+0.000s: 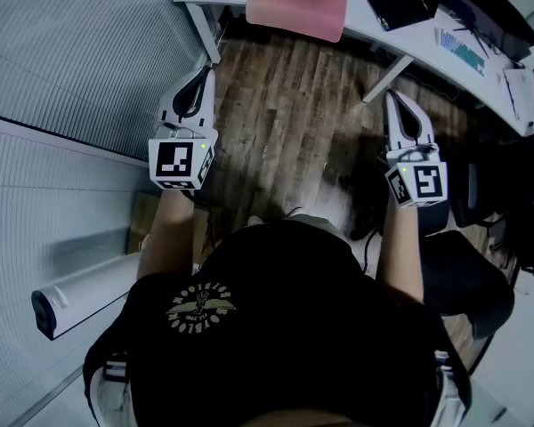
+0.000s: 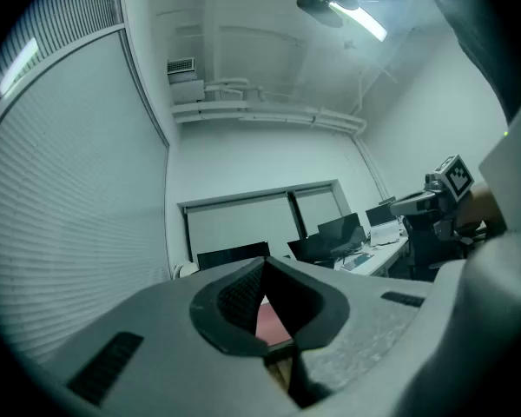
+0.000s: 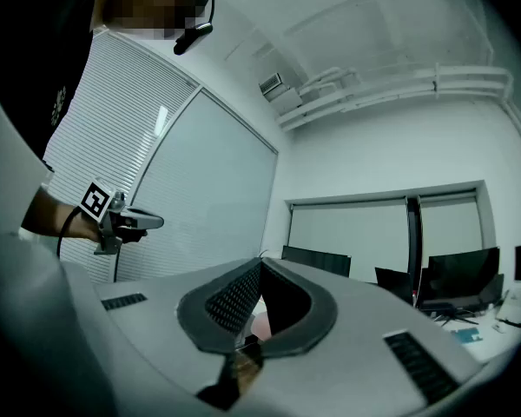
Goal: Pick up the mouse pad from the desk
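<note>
Black shirt [image 1: 285, 327] fills the bottom of the head view. Beyond it, the left gripper [image 1: 205, 71] and right gripper [image 1: 394, 98] are held level over the wooden floor [image 1: 285, 114], each with jaws closed on nothing. The pink mouse pad [image 1: 298, 5] is laid flat near the left corner of the white desk [image 1: 360, 27], its long axis along the near edge.

The left gripper [image 1: 205, 71] and right gripper [image 1: 394, 96] are held over a wooden floor [image 1: 285, 105], apart from the pink mouse pad [image 1: 298, 5] laid on the desk [image 1: 360, 25].
</note>
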`<state>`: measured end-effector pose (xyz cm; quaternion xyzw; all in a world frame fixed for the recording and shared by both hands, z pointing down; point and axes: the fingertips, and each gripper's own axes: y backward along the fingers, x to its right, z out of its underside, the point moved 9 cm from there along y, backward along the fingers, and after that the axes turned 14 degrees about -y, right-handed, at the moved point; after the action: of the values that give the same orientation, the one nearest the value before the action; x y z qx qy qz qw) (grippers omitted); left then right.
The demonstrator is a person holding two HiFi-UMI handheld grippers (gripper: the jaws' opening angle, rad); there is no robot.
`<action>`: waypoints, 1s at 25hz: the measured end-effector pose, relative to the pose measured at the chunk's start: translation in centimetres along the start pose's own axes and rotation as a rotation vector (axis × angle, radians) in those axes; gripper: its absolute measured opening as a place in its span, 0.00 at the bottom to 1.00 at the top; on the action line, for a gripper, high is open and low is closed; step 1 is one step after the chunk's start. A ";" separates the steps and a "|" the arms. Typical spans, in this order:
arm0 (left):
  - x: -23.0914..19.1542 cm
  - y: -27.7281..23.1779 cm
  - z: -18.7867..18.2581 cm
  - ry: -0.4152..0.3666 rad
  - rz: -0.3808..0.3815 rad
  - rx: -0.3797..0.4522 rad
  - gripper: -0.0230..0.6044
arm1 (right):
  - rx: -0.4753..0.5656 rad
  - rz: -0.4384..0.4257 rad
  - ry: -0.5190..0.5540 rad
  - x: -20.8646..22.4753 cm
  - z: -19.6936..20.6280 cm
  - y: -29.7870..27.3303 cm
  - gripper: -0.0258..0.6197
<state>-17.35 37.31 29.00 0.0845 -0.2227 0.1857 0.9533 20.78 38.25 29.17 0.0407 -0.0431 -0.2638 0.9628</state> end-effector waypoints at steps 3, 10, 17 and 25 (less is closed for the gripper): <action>0.6 -1.8 -0.5 0.002 -0.010 -0.014 0.05 | -0.012 -0.023 -0.018 1.1 0.1 -0.8 0.04; 1.7 -5.6 -1.0 0.006 -0.051 -0.023 0.05 | -0.001 -0.066 -0.082 5.3 0.8 -3.1 0.04; 1.4 -7.7 1.3 0.044 -0.063 -0.113 0.05 | -0.014 -0.148 -0.111 7.2 2.4 -5.3 0.04; -3.1 -11.2 3.7 0.045 -0.054 -0.076 0.05 | -0.002 -0.079 -0.106 8.0 3.3 -10.1 0.04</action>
<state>-16.96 25.16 30.00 0.0499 -0.2058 0.1531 0.9653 22.22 25.27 31.94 0.0273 -0.0922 -0.3034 0.9480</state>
